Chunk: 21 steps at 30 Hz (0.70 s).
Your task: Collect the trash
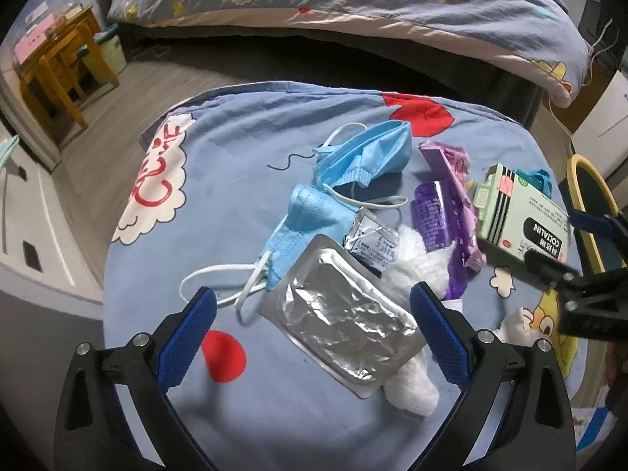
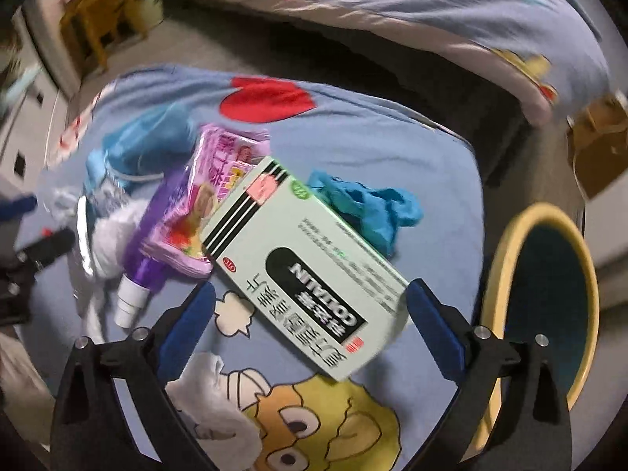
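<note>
Trash lies heaped on the cartoon-print cloth: the green medicine box sits between the spread fingers of the right gripper, untouched; the foil pouch sits between the spread left gripper. A yellow-rimmed bin stands right of the right gripper; its contents cannot be told.

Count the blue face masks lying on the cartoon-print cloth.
2. One blue face mask lies crumpled farthest back; the other lies nearer, partly under the foil pouch. More may be hidden.
</note>
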Motion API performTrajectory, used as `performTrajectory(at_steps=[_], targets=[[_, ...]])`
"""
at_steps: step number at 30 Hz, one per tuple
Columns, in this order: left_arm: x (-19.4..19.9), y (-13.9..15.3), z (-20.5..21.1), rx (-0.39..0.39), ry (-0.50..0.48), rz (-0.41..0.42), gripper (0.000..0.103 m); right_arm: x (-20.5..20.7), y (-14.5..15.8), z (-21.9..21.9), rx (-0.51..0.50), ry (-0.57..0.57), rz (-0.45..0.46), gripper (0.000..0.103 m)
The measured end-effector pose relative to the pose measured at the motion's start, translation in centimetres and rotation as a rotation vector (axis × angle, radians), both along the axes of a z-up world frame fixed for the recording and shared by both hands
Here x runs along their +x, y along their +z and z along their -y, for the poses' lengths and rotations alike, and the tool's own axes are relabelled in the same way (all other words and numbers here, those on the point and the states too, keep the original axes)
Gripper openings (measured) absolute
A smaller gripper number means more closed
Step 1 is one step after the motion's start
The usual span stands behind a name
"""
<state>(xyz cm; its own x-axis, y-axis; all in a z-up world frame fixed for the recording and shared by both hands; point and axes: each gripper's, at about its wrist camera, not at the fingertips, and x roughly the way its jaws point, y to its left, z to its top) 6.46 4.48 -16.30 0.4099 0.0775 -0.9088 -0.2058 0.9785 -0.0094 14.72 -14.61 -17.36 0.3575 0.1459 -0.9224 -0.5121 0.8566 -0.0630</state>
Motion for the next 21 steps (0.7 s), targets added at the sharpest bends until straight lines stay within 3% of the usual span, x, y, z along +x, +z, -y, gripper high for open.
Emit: performTrajectory(at_steps=[5, 10, 18, 21], targets=[[0.1, -0.5, -0.1, 0.014, -0.001, -0.016, 0.098, 0.2, -1.7, -1.0, -0.019, 0.059, -0.059, 0.097], [0.0, -0.7, -0.6, 0.009, 0.016, -0.026, 0.098, -0.1, -0.7, -0.9, 0.111, 0.084, -0.174, 0.096], [-0.1, -0.9, -0.9, 0.002, 0.024, -0.038, 0.098, -1.1, -2.3, -3.1, -0.078, 0.178, -0.032, 0.095], [-0.1, -0.9, -0.7, 0.003, 0.022, -0.037, 0.098, -1.5, -2.6, -3.6, -0.18, 0.206, 0.048, 0.075]])
